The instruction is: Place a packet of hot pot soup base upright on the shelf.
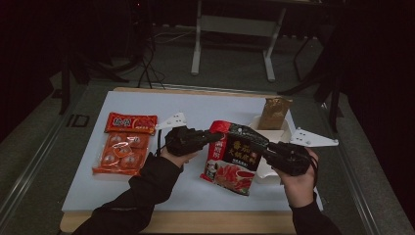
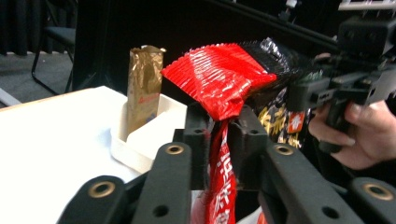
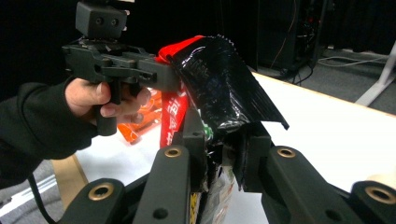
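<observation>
- Soup-base pouch, a red-and-black printed foil bag point(image 1: 234, 155), hangs above the white tabletop point(image 1: 205, 105) at centre, stretched between two hand-held grippers; its lower end droops toward 6 o'clock.
- Handling, by the look of it: light, soft and crinkly, with a slick film that could slide out of a loose pinch. The flat crimped seal along the top seems the firmest place to take hold.
- Left gripper point(image 2: 223, 135), at 9 o'clock of the pouch, has both black jaws pinched on the red corner of that seal, the film bunched between the pads.
- Right gripper point(image 3: 223, 140), at 3 o'clock, is clamped on the black corner, where the foil folds over its jaws.
- White rectangular plastic tray point(image 1: 271, 134) sits just behind the pouch at about 1 o'clock, its rim close to the right gripper.
- Gold foil packet point(image 1: 274, 112) stands upright in the tray's far end and could tip if brushed.
- Orange-red clear-film pack of round snacks point(image 1: 123, 144) lies flat at 9 o'clock, near the left forearm but apart from it.
- Open room lies toward 12 o'clock on the far tabletop and toward 6 o'clock in front of the person; the right table edge is near at 3 o'clock.
</observation>
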Demonstrator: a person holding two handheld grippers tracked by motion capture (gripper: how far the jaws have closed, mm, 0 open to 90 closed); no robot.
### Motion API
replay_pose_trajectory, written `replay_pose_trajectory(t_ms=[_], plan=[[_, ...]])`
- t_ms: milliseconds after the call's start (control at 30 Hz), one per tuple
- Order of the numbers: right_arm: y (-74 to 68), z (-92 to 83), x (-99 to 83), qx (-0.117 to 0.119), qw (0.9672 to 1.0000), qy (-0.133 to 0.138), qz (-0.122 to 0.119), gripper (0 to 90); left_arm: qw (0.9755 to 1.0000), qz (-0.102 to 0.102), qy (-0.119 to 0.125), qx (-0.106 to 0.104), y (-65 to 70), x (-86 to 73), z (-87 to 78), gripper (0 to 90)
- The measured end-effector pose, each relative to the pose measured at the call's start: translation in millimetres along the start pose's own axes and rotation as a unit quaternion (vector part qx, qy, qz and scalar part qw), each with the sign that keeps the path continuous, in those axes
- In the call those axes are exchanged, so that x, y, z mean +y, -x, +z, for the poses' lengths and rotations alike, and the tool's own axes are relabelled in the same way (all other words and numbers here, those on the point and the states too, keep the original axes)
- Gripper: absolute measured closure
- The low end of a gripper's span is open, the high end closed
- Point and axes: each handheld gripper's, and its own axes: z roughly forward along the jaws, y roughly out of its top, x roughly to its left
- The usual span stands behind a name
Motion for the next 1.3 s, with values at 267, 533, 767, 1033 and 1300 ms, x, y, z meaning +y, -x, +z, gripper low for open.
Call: replay_pose_trajectory(t_ms=[267, 533, 767, 1033, 1300], plan=[[3.1, -7.0, 11.7, 0.001, 0.9999, 0.012, -0.012, 77.1, 0.9996, 0.015, -0.014, 0.021, 5.4, 3.5, -1.9, 44.2], [8.3, -15.5, 24.7, -0.001, 0.9995, 0.024, -0.021, 77.0, 0.9992, 0.013, -0.024, 0.029, 8.6, 2.8, -9.1, 14.5], [21.1, -24.4, 36.3, -0.01, 0.9992, 0.033, -0.021, 77.0, 0.9977, 0.026, -0.043, 0.046, 13.1, -4.9, -17.0, 1.9], [33.2, -33.4, 47.5, -0.02, 0.9984, 0.049, -0.022, 76.9, 0.9939, 0.035, -0.07, 0.077, 17.2, -13.1, -26.3, 1.1], [57.3, -45.3, 61.9, -0.053, 0.9962, 0.063, -0.029, 76.9, 0.992, 0.024, -0.092, 0.082, 16.1, -31.2, -38.2, 1.1]])
